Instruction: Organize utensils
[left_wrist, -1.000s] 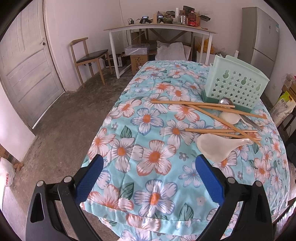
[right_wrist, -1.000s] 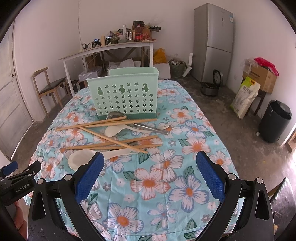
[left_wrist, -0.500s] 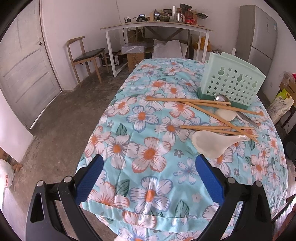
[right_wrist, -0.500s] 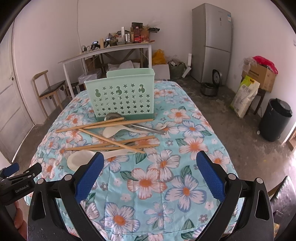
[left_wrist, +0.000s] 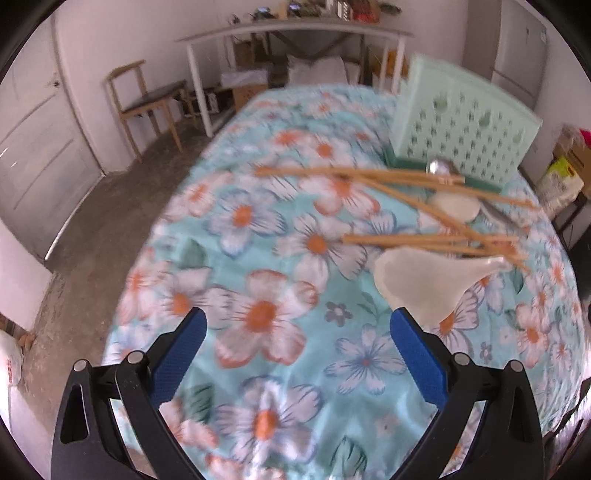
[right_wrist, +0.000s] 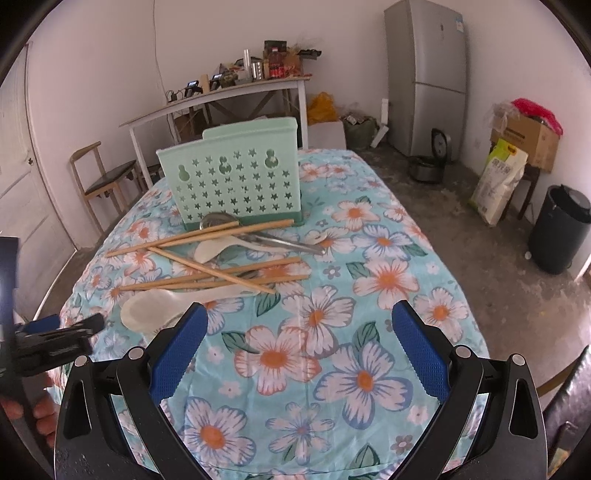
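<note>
Both claws hover low over the near end of the floral-clothed desk (right_wrist: 369, 380), spread wide and holding nothing: the left claw (left_wrist: 297, 328) points at the bowl of the white ladle (left_wrist: 421, 280), the right claw (right_wrist: 300, 324) at bare cloth. Beyond them the chopsticks (right_wrist: 210, 269) lie crossed among spoons (one metal), just before the upright mint green utensil holder (right_wrist: 232, 177).
</note>
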